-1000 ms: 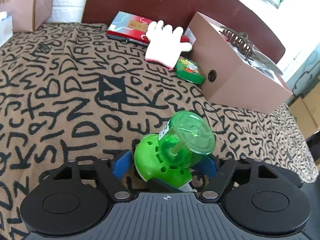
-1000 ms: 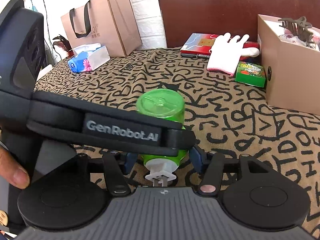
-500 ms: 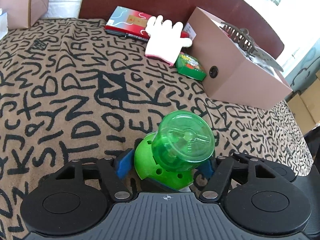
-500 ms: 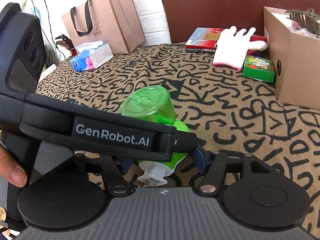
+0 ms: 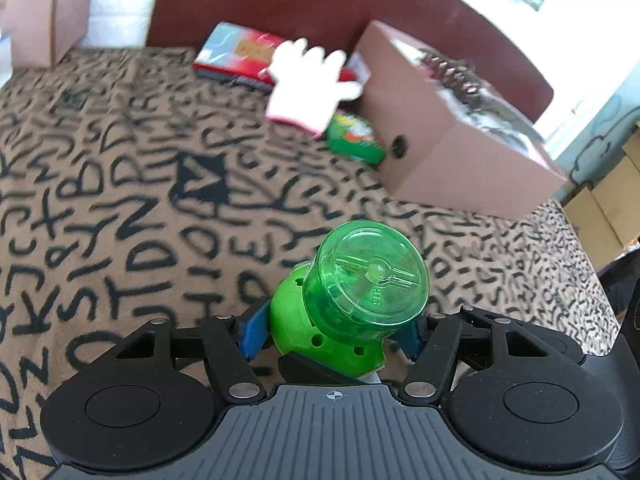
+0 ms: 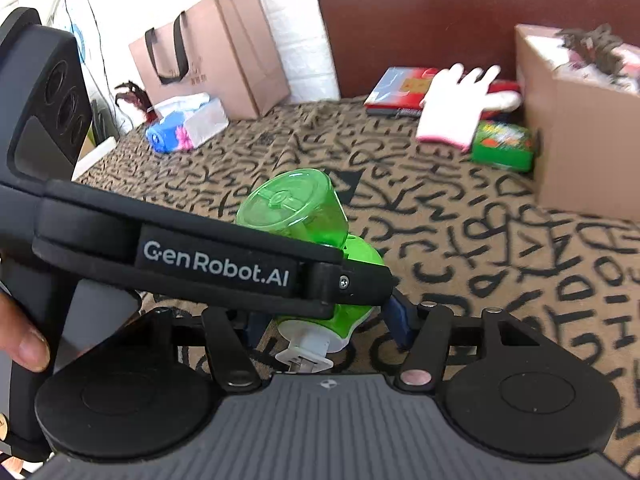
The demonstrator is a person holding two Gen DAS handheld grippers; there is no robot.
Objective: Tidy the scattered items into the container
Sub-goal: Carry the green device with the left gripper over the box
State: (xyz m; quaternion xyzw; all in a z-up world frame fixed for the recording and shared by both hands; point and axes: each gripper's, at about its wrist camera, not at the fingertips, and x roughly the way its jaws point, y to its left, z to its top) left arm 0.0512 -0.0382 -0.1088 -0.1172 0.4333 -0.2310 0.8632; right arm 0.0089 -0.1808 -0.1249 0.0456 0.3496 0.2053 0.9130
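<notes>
Left gripper (image 5: 332, 334) clamped on the light-green base of a green plug-in mosquito repeller (image 5: 352, 296), blue pads (image 5: 253, 330) pressed to either side, translucent green bottle end tilted up and toward the camera, item lifted clear of the letter-patterned bedcover (image 5: 120, 184). Same repeller (image 6: 316, 248) seen from the right wrist camera with its white plug end pointing down between the right gripper (image 6: 326, 324) fingers; black left gripper body marked "GenRobot.AI" crossing in front, so right jaws' contact with the item cannot be told. Thumb (image 6: 24, 344) visible at the left edge on the left handle. Ahead to the right, open brown cardboard box (image 5: 452, 136) resting on the bedcover, a dark hair claw clip (image 5: 448, 72) lying among its contents. Just beside the box's left wall, small green packet (image 5: 354, 140), partly overlapped by a white glove (image 5: 308, 88), which in turn lies over a red and blue book (image 5: 240, 58) by the dark brown headboard (image 5: 280, 0). Far left in the right wrist view, brown paper bag (image 6: 216, 48) against the wall, tissue pack (image 6: 188, 122) in front of it.
</notes>
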